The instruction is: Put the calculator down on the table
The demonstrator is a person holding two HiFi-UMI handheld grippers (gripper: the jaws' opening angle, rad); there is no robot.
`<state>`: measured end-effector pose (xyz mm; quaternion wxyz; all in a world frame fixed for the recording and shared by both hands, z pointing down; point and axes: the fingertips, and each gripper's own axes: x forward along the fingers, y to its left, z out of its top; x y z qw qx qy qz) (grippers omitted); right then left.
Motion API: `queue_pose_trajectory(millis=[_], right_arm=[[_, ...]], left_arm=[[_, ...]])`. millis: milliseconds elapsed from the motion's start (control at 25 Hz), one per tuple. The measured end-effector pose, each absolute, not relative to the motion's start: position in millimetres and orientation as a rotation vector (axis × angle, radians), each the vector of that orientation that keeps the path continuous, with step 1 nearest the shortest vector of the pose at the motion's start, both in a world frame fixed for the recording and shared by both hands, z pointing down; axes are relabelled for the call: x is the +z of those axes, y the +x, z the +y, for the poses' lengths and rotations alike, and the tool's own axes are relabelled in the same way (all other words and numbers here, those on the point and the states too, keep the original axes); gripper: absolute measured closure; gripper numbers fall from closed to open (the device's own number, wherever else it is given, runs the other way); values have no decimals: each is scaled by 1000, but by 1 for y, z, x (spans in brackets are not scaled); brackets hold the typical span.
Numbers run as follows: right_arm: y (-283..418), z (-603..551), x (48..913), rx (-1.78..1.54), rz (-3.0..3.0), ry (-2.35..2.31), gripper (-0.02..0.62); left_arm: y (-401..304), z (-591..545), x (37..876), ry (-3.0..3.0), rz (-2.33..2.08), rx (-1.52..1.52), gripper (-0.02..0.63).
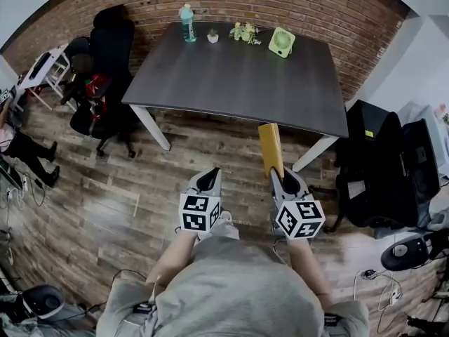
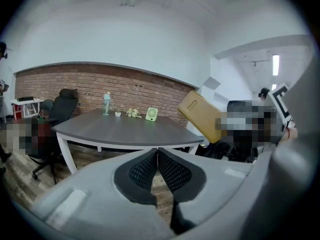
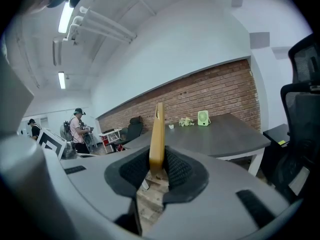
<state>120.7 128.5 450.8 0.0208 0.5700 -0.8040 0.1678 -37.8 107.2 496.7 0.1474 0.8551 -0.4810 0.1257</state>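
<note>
The right gripper [image 3: 158,170] pinches the yellow calculator [image 3: 157,134] by its near end, on edge in the air before the dark table [image 1: 238,83], and the left gripper [image 2: 157,159] is pressed together, empty; this thin slab looks light, stiff and smooth, best held across its flat faces.

We record the calculator [image 1: 270,148] as mustard yellow, the table [image 1: 238,83] as dark grey on white legs. The wall [image 1: 295,5] is red-brown brick; the floor [image 1: 105,202], grey-brown planks. The bottle [image 1: 187,24] is teal, the fan [image 1: 281,42] pale green, the office chair [image 1: 112,48] black. The left gripper [image 1: 208,177] and right gripper [image 1: 279,177] are grey, their cubes bearing black-and-white squares.
</note>
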Motion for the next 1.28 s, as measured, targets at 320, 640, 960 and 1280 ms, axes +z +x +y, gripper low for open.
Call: queue_pose_trajectory(millis=[320, 640, 960, 1280], right_arm=[[112, 76, 453, 528, -2461, 1806, 512], [100, 28, 456, 516, -2452, 1798, 512], [91, -8, 458, 512, -2449, 1791, 512], [84, -32, 463, 530, -2439, 1790, 512]], left_arm=[[-49, 52, 498, 2476, -1351, 369, 584], [-63, 6, 502, 2473, -1352, 374, 585], [-74, -30, 502, 2475, -1354, 378, 584], [-84, -52, 506, 2460, -1349, 395, 584]])
